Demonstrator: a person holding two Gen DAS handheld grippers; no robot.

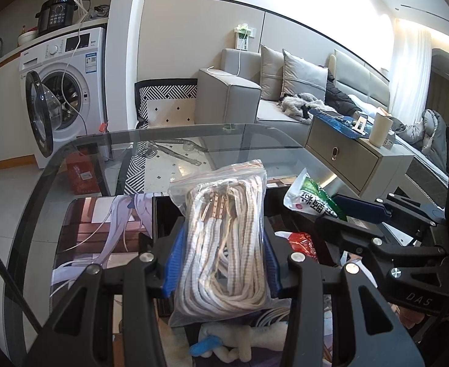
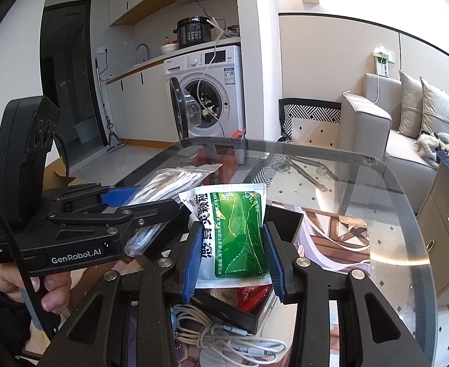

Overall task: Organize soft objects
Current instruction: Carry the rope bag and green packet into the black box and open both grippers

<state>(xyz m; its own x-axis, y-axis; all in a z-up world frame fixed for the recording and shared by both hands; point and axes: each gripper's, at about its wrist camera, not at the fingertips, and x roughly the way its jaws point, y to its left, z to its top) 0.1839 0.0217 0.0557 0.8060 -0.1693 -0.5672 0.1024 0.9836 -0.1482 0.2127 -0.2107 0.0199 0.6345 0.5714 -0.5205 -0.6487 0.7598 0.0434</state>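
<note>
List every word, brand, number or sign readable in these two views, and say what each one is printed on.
"GenRobot.AI": side of the left gripper.
"DAS": body of the right gripper.
"Data Acquisition System": small label at the left gripper's rear end, barely legible.
Large Chinese characters: green and white packet, in the right gripper's grip.
Washing machine panel and sticker, pressure cooker display: too small to read.
</note>
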